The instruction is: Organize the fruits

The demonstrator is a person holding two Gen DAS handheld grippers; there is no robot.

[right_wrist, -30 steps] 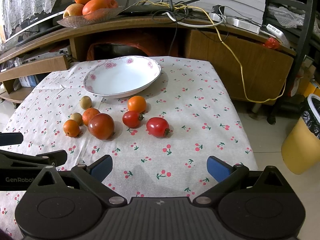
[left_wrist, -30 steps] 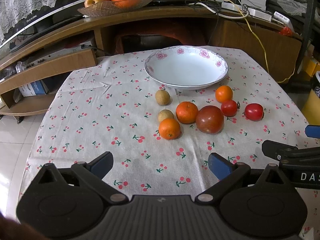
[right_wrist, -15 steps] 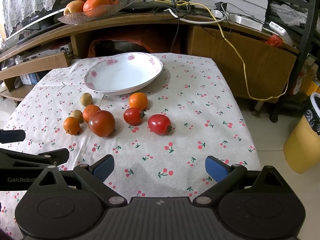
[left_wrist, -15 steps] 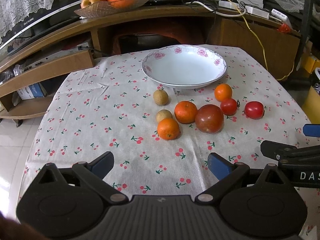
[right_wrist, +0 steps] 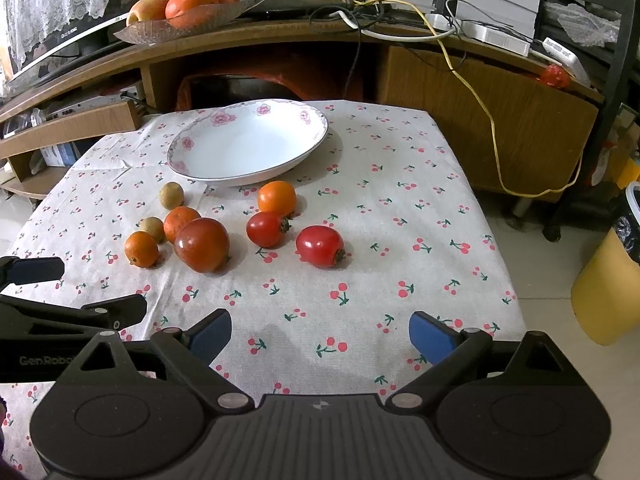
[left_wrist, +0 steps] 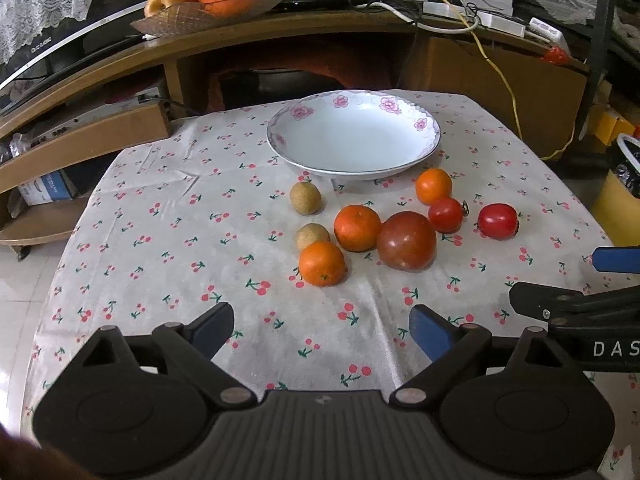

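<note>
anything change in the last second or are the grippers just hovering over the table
Little changed. Both wrist views crept slightly forward toward the fruit, so the left gripper and right gripper eased in a bit. Nothing was grasped or released: both stay open and empty. The plate is still bare, and the big tomato, oranges and other fruit lie where they were on the tablecloth.
</note>
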